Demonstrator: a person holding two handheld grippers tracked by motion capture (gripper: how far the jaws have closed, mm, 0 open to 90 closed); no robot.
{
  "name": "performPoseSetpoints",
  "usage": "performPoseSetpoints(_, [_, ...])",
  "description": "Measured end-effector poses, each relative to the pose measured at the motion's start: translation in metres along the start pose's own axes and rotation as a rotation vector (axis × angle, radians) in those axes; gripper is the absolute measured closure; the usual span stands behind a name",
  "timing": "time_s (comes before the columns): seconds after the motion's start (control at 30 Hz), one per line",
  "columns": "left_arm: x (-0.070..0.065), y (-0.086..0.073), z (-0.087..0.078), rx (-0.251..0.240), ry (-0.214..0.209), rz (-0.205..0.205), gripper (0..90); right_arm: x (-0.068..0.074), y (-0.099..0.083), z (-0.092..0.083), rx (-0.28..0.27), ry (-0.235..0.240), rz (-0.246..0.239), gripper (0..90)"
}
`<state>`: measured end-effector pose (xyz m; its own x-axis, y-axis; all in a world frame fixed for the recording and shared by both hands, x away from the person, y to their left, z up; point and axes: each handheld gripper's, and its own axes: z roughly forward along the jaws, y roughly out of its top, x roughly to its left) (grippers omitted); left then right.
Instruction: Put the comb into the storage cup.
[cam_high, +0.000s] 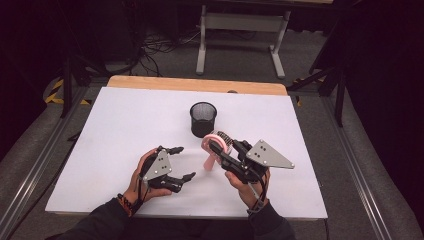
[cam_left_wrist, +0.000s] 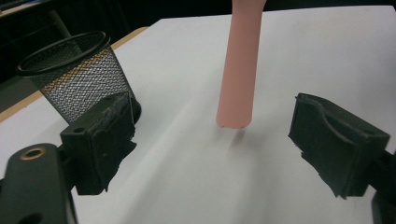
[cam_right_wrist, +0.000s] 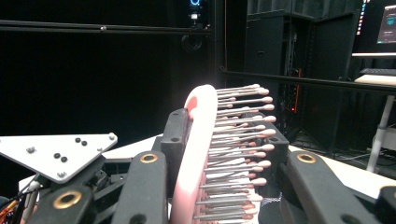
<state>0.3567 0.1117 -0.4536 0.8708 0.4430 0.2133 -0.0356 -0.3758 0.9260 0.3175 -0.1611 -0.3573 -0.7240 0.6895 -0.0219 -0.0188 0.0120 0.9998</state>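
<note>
A pink hairbrush stands nearly upright in the middle of the white table, head up, handle end just above the surface. My right gripper is shut on its bristled head, one jaw on the pink back and the other against the bristles. My left gripper sits to the left of the handle and is open. Its pads stand wide apart with nothing between them; the handle hangs a little beyond them. A black mesh cup stands upright just behind the brush.
The white board covers a wooden table whose far edge shows behind it. Metal rails run along both sides of the table. A grey desk frame and cables lie on the floor beyond.
</note>
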Motion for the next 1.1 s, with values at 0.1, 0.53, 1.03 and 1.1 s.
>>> performPoseSetpoints(0.1, [0.003,0.0,-0.002,-0.007,0.0,0.0,11.8,-0.002,0.001,-0.001,-0.007,-0.009,0.001,63.4])
performPoseSetpoints(0.53, [0.013,-0.001,-0.014,0.004,-0.026,0.01,5.7,-0.013,0.005,-0.01,-0.026,-0.041,0.009,63.4])
performPoseSetpoints(1.03, [0.025,-0.012,-0.034,0.018,-0.01,0.007,5.4,-0.017,0.007,-0.013,-0.035,-0.055,0.01,63.4])
performPoseSetpoints(1.1, [0.025,-0.013,-0.037,0.014,-0.004,0.004,5.5,-0.017,0.008,-0.013,-0.035,-0.058,0.008,63.4])
